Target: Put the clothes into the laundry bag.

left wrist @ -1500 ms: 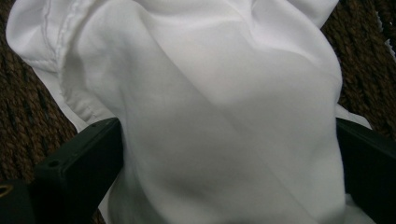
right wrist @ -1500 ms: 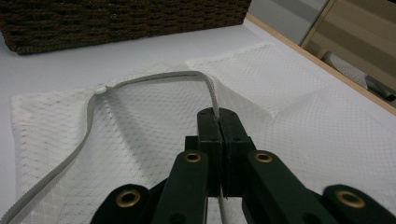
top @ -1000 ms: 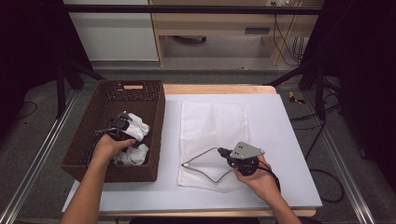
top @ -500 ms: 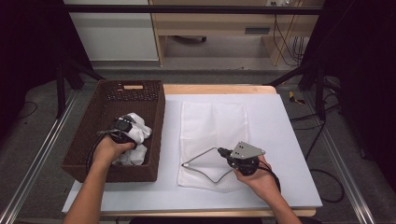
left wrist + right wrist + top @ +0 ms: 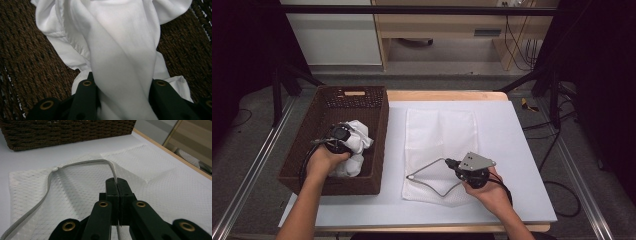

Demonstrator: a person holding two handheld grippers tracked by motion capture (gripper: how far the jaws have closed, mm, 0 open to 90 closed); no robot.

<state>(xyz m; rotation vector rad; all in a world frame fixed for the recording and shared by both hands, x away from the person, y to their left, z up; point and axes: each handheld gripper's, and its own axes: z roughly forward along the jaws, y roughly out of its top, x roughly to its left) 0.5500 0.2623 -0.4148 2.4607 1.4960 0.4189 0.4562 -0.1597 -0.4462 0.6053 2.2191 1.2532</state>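
A white cloth (image 5: 358,138) lies bunched in the brown wicker basket (image 5: 383,131) at the table's left. My left gripper (image 5: 340,135) is down in the basket; its jaws have just been closing, and in the left gripper view the cloth (image 5: 120,50) is pinched between them (image 5: 123,83). A white mesh bag (image 5: 442,125) lies flat on the white table top. My right gripper (image 5: 448,163) is shut on the bag's zipper edge (image 5: 424,170) and holds it raised in a loop. In the right gripper view the zipper (image 5: 82,163) runs into the closed jaws (image 5: 116,182).
The basket wall (image 5: 62,130) stands just left of the mesh bag (image 5: 160,185). The white table top (image 5: 517,150) runs on to the right of the bag, up to the wooden far edge (image 5: 447,95). A cable trails from each gripper.
The left gripper's jaws have closed onto the white cloth and gathered it. The left hand shifted slightly in the basket. The right gripper and the zipper loop have stayed put.
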